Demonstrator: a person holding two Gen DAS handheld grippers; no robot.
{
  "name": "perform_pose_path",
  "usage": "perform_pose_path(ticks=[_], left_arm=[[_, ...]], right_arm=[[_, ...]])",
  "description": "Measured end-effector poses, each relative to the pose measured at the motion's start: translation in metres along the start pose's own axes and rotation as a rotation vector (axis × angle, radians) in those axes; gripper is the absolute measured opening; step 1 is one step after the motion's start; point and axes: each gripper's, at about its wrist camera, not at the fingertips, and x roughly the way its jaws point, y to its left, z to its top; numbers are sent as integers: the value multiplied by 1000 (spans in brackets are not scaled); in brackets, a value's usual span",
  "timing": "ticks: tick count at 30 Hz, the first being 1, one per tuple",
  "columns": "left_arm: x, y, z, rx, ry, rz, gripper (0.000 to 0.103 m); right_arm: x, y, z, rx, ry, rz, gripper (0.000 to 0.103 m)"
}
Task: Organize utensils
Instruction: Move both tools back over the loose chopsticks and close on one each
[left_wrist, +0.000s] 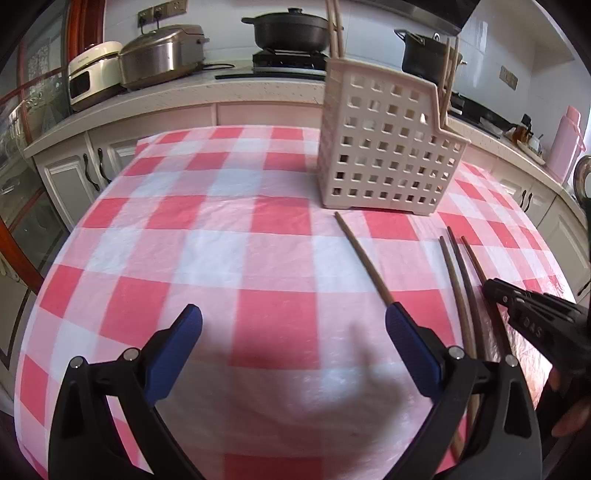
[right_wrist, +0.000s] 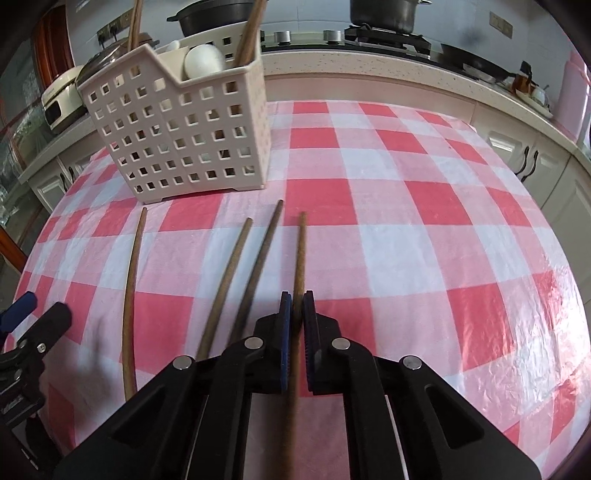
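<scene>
Clamping chopstick (right_wrist: 300, 254) between right gripper (right_wrist: 297, 297) fingers (right_wrist: 285, 321).

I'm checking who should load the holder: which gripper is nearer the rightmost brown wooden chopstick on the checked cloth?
Right. The right gripper is shut on that rightmost brown wooden chopstick; the left gripper hangs open off to its left, beyond the other chopsticks.

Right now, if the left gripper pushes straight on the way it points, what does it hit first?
Likely bare tablecloth: the open left gripper points down at an empty patch. The nearest chopstick lies just right of that line; depth unclear.
</scene>
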Motion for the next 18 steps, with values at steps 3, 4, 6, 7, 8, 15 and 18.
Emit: perform_pose_path(ticks=[3,4,6,7,8,15,18], left_arm=[[10,-10,5,-8,30,-11,84],[15,-14,8,-17,45,-18,77],[24,-20,13,-31,71,-29,69],[28,-24,15,-37,84,-31,62],[35,-28,18,-40,100,-37,60],[55,-50,30,-15,113,17,43],[56,-58,30,32,111,53,29]], right_arm=[[-3,-5,-3,7,1,20,6],[-3,-6,-4,7,1,26,6],[-5,-8,-6,6,2,39,6],[-5,-10,-7,7,2,46,6],[-6,-10,-8,9,1,52,6],[-8,-15,-12,11,-2,86,6],[-9,-17,-12,16,-2,97,6]])
